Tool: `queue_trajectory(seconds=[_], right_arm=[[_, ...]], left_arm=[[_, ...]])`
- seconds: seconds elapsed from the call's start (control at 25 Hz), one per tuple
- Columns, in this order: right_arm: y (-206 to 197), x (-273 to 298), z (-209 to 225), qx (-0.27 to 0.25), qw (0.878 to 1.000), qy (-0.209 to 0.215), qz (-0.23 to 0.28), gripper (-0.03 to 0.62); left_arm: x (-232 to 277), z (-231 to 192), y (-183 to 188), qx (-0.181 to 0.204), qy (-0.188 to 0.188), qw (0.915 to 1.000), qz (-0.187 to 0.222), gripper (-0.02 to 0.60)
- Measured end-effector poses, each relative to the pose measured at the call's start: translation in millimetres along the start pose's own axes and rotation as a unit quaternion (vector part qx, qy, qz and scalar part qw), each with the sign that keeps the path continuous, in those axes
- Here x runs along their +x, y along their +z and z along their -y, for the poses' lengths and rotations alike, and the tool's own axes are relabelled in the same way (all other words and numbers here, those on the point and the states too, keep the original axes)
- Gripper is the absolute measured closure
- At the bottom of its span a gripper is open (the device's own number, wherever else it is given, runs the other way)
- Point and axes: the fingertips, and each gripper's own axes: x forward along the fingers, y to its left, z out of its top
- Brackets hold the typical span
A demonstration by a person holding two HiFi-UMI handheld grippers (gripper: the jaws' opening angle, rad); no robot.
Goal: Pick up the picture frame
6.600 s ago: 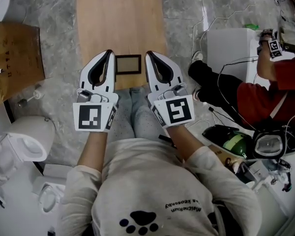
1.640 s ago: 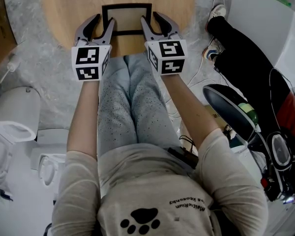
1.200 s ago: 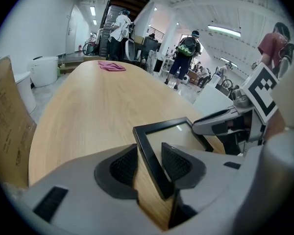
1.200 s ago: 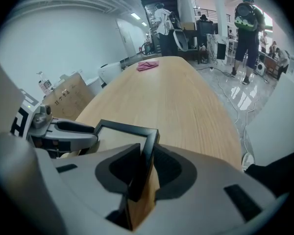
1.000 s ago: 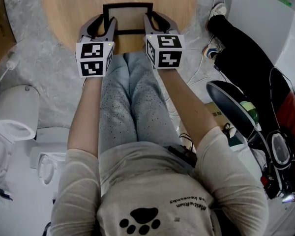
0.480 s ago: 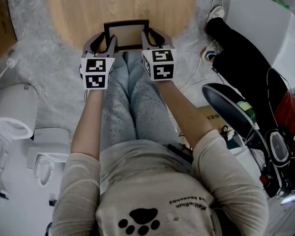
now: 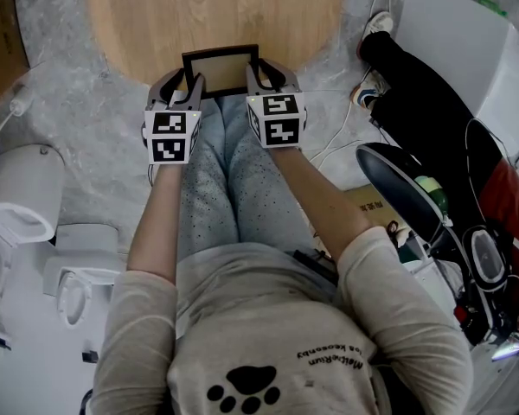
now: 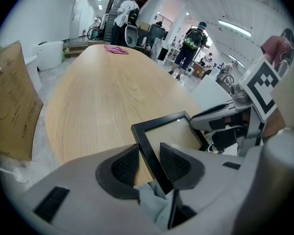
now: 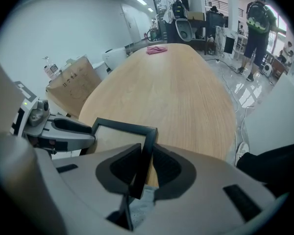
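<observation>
Step in hand is judged as grasp-to-lift: the picture frame (image 7: 221,66) is seen at the near rim of the wooden table (image 7: 216,7), upper centre of the head view, with its near edge overhanging the rim above the grey trouser legs (image 7: 214,171). The left gripper (image 7: 184,81) is clamped on the frame's left bar, which is pinched between both pads in the left gripper view. The right gripper (image 7: 261,74) is set on the right bar; its jaws have just been closing, with that bar between the pads and contact shown on both sides in the right gripper view. The frame is seen tilted in both gripper views, so it is probably carried at least partly by the grippers; whether its far edge is clear of the table cannot be told. A straight raise is called for next, with both grippers kept level and at fixed spacing, since the bars are thin and look smooth, and a skewed lift could let one be lost
</observation>
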Motion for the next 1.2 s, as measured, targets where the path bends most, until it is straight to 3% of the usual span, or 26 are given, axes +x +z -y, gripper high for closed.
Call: queue_trajectory(seconds=[0.32,0.68,1.04,1.2], right_arm=[[-5,1,4,0.006,1.000,0.000,-0.012,0.519],[-17,2,-9,-0.002,1.000,0.003,-0.016,0.520],[-22,-6,-13,-0.008,1.000,0.011,-0.021,0.520],[-26,-3,-20,-0.008,0.999,0.025,-0.027,0.522]], left_arm=[[-3,6,-14,-0.046,-0.010,0.9987,-0.021,0.409],[-19,3,-53,-0.109,-0.026,0.9929,-0.039,0.362],[0,27,-64,-0.214,-0.143,0.9642,-0.064,0.325],[11,31,-55,-0.245,-0.189,0.9497,-0.048,0.324]])
